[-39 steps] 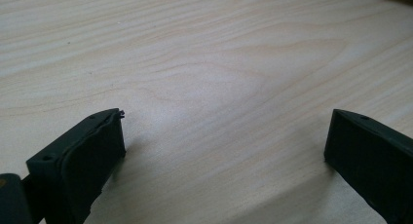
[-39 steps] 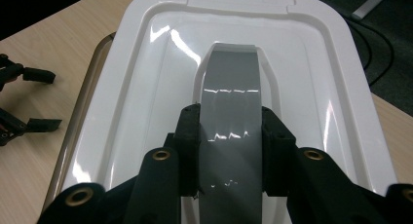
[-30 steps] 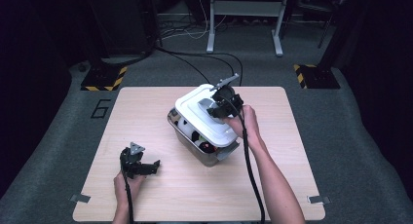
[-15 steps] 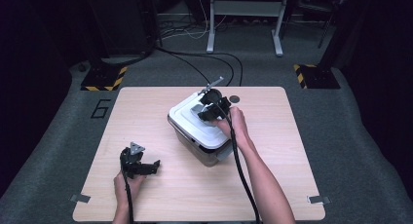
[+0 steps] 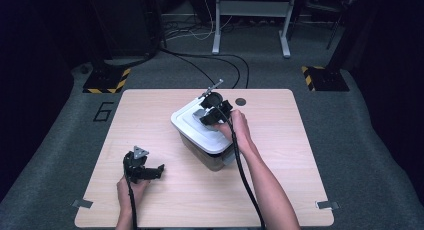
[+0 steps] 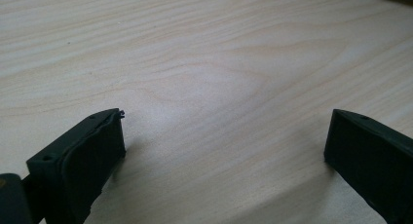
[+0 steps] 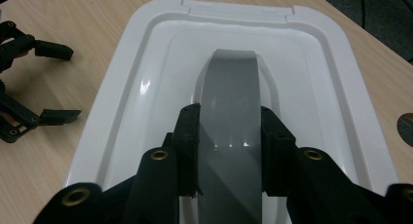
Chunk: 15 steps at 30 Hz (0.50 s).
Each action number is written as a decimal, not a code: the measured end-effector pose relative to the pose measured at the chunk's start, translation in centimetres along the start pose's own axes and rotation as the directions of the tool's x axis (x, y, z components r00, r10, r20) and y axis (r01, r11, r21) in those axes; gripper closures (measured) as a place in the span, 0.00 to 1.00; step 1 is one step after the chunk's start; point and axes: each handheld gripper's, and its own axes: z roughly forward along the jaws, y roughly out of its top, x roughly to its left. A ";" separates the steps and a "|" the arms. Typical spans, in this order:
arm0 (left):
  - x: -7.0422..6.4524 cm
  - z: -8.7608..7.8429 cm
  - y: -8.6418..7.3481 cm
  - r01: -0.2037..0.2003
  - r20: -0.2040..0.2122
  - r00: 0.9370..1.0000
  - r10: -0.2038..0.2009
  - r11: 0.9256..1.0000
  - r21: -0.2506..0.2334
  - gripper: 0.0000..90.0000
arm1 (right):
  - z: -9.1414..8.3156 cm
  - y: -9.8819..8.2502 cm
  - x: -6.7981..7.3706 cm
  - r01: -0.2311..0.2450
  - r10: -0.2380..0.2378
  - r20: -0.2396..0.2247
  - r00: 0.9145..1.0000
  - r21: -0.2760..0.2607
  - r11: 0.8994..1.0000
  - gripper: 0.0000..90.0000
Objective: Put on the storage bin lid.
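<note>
A white lidded box (image 5: 199, 139) stands in the middle of the wooden table (image 5: 290, 160). Its white lid (image 7: 316, 63) has an arched grey handle (image 7: 229, 83) along its middle. My right gripper (image 7: 229, 119) comes down from above and is shut on that handle, one black pad on each side; the high view has this gripper (image 5: 212, 114) on top of the lid. My left gripper (image 5: 158, 172) rests at the table's near left with its jaws wide open and nothing between them, and the left gripper view (image 6: 224, 131) has only bare wood between its jaws. In the right gripper view the left gripper (image 7: 68, 85) lies beyond the box.
A small dark round hole (image 5: 241, 101) sits in the table just behind the box. Black cables trail from both grippers toward the table's front edge. Grey carpet with hazard-striped blocks (image 5: 105, 82) and a metal stand (image 5: 250, 20) lies beyond the table.
The right gripper has moved left and down with the lid. The lid was tilted up off the box a second ago and now sits flat on it. The left gripper has kept still.
</note>
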 end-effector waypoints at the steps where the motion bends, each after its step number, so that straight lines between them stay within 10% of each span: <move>1: 0.0 0.0 0.0 0.000 0.000 1.000 0.000 1.000 0.000 0.01 | -0.1 0.0 0.0 0.001 -0.001 -0.001 1.000 0.001 1.000 0.70; 15: 0.0 0.0 0.1 -0.001 -0.003 1.000 0.001 1.000 0.006 0.01 | -4.0 -2.1 -1.7 -0.025 0.029 0.045 0.999 -0.100 0.995 0.14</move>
